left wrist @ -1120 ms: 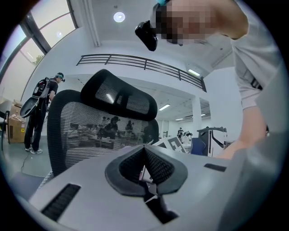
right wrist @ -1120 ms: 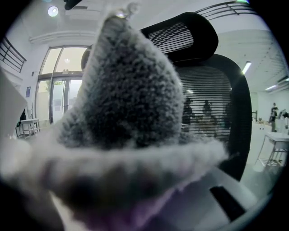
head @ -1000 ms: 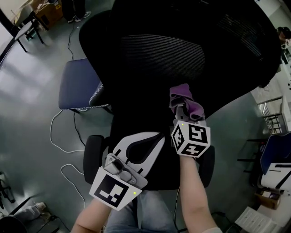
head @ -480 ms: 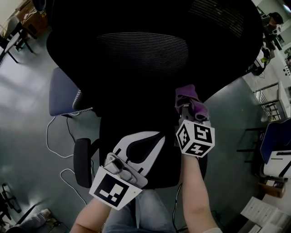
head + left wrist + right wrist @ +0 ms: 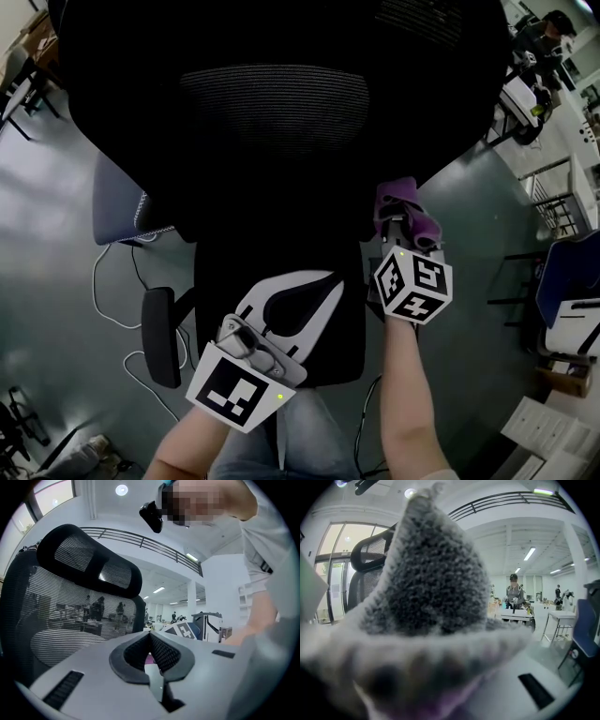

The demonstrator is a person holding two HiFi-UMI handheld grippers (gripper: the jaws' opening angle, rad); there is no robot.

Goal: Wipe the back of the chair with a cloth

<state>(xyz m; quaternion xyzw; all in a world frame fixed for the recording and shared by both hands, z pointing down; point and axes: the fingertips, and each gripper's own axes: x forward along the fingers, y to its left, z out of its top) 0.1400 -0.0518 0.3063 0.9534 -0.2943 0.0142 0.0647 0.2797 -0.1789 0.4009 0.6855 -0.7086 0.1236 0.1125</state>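
A grey cloth (image 5: 433, 588), seemingly pinched in the jaws, fills most of the view, with a black mesh chair (image 5: 370, 569) behind it at left.

Across the upper half of the head view, almost edge to edge, chair back (image 5: 272, 103); below it at mid-left, armrest (image 5: 161, 337). At lower centre, before the chair's lower part, left gripper (image 5: 305, 281); right of it and higher, right gripper (image 5: 405, 225), cloth (image 5: 401, 199) between its jaws, at the chair back's lower right edge. At left, partly behind the chair back, second chair (image 5: 117, 202); beneath that, cable (image 5: 112, 300) on floor (image 5: 56, 281). Upper right corner: desks (image 5: 520, 89). Lower right corner: papers (image 5: 544, 431). In the left gripper view, chair back (image 5: 70, 606) at frame left, headrest (image 5: 89, 559) above. In the right gripper view, cloth (image 5: 436, 588) over most of the frame, chair back (image 5: 370, 569) behind at left.
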